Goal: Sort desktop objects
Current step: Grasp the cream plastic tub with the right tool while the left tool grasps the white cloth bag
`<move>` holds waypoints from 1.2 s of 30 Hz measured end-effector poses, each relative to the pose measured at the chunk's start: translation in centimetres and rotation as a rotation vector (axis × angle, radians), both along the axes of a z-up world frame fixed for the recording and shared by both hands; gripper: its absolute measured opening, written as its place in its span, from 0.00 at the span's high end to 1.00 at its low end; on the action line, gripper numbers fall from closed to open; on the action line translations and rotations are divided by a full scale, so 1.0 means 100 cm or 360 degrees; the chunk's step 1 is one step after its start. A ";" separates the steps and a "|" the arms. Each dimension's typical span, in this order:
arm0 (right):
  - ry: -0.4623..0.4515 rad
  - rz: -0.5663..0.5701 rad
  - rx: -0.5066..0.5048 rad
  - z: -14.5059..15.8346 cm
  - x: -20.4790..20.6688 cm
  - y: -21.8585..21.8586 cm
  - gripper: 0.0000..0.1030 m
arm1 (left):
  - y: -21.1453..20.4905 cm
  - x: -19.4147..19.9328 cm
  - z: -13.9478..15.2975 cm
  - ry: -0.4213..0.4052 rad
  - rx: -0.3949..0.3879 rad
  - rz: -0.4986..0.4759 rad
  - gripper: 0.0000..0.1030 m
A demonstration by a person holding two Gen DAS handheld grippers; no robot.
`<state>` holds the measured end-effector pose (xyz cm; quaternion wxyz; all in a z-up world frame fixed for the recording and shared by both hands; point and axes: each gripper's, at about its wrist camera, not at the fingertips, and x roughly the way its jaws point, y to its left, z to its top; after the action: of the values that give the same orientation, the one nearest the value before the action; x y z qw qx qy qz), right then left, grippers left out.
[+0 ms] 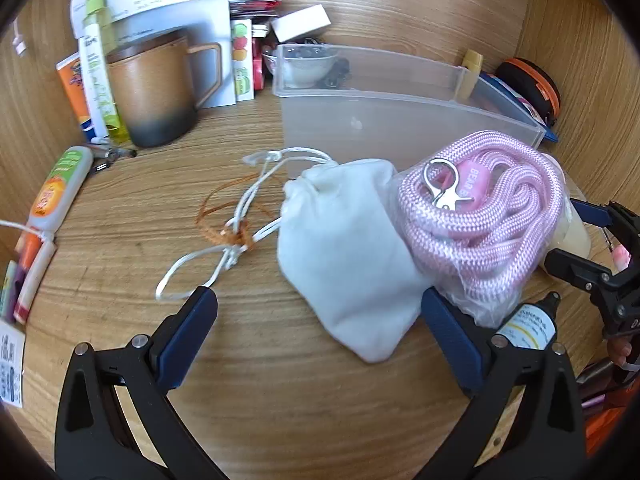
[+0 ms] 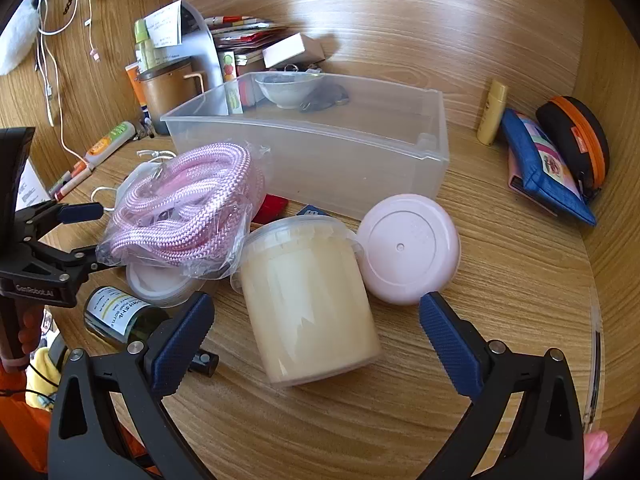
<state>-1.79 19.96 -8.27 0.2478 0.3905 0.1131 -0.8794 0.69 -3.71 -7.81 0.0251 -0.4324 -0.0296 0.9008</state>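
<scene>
A white drawstring pouch [image 1: 344,252] lies on the wooden desk between the open fingers of my left gripper [image 1: 320,308]. A pink rope in a clear bag [image 1: 480,216] rests against the pouch's right side; it also shows in the right wrist view [image 2: 188,216]. My right gripper [image 2: 316,316] is open around a cream plastic tub [image 2: 308,300] lying on its side. A pink round lid [image 2: 408,248] leans beside the tub. A clear plastic bin [image 2: 320,148] stands behind them, also in the left wrist view [image 1: 400,116].
A brown mug [image 1: 156,96], tubes [image 1: 56,188] and papers crowd the back left. A small bowl [image 2: 288,88] sits behind the bin. A dark label bottle [image 2: 120,316] lies left of the tub. A blue pouch [image 2: 540,172] and an orange-trimmed case [image 2: 576,140] lie at right.
</scene>
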 end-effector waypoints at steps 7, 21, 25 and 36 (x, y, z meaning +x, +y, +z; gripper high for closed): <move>0.0012 0.0043 0.0075 -0.002 -0.003 -0.008 0.02 | 0.005 -0.018 -0.004 -0.0028 -0.0020 -0.0044 0.00; -0.0018 0.0104 0.0072 -0.004 -0.006 -0.013 0.38 | 0.013 -0.038 -0.006 -0.0126 -0.0019 -0.0144 0.00; -0.0037 0.0095 0.0033 -0.003 -0.007 -0.009 0.38 | 0.013 -0.043 -0.007 -0.0108 -0.0038 -0.0198 0.00; -0.0044 0.0040 -0.0098 0.009 -0.003 0.010 0.39 | 0.012 -0.035 -0.003 0.0000 0.0020 -0.0282 0.33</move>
<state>-2.07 20.92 -7.40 0.2723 0.3932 0.0876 -0.8738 -2.78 -2.49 -8.09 0.1074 -0.4331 0.0030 0.8949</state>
